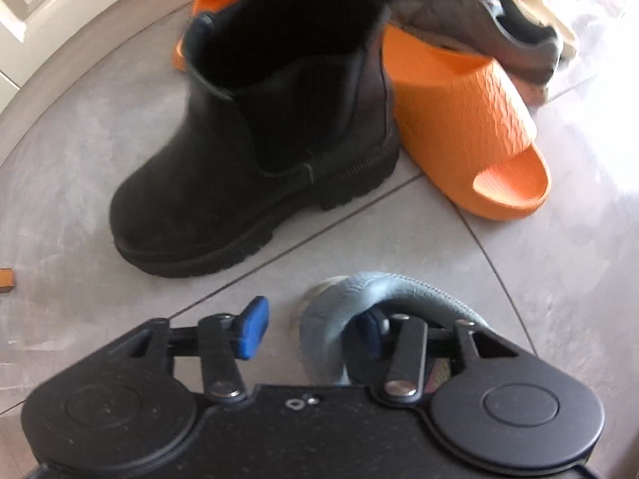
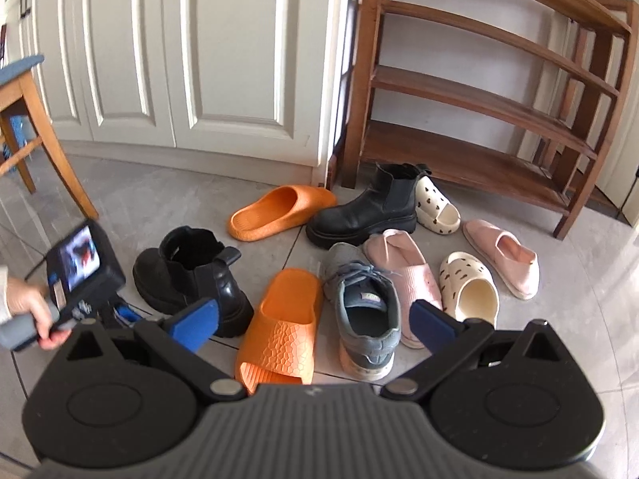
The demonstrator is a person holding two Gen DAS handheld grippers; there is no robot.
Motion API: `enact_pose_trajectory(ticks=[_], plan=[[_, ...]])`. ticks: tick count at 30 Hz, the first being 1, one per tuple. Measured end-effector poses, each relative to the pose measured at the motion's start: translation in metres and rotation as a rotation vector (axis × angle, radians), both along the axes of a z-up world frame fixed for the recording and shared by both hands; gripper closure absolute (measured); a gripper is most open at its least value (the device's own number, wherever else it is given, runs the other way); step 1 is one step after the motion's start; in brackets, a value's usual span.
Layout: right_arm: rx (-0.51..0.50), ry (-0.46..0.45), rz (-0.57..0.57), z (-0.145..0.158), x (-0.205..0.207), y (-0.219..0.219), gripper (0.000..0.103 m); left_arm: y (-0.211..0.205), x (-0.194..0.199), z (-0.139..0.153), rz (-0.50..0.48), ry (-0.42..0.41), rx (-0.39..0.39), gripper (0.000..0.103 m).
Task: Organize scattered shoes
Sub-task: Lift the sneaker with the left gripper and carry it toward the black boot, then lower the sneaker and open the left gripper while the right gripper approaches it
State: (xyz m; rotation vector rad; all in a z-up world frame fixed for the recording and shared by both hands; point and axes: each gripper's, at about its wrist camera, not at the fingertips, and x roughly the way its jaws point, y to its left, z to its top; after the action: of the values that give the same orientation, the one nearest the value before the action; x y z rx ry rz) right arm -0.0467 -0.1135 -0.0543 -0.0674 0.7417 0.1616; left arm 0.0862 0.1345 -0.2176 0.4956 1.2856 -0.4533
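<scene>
Shoes lie scattered on the grey tile floor before a wooden shoe rack. In the left wrist view my left gripper is open, its fingers astride the heel collar of a grey-blue sneaker; one blue pad is outside, the other inside the shoe. A black boot and an orange slide stand just beyond. My right gripper is open and empty, above an orange slide and the other grey-blue sneaker. The left gripper's body shows at the left.
Another black boot, an orange slide, two pink slippers and two cream clogs lie nearer the rack. White cabinet doors stand behind. A wooden chair is at the left.
</scene>
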Motion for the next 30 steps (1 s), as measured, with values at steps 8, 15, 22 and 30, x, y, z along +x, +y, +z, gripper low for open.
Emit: enact_pose_trajectory(ticks=[8, 15, 22, 30], plan=[[-0.040, 0.031, 0.153, -0.017, 0.009, 0.024, 0.000, -0.002, -0.024, 0.043, 0.119, -0.102, -0.015, 0.044], [-0.005, 0.127, 0.281, -0.048, 0.025, 0.053, 0.000, -0.015, -0.059, 0.079, 0.326, -0.126, -0.044, 0.041], [0.057, 0.242, 0.288, -0.075, 0.035, 0.083, 0.000, -0.001, -0.090, 0.085, 0.451, -0.128, 0.021, 0.039], [0.054, 0.278, 0.372, -0.109, 0.069, 0.126, 0.001, 0.045, -0.109, 0.065, 0.542, -0.108, -0.012, 0.039]])
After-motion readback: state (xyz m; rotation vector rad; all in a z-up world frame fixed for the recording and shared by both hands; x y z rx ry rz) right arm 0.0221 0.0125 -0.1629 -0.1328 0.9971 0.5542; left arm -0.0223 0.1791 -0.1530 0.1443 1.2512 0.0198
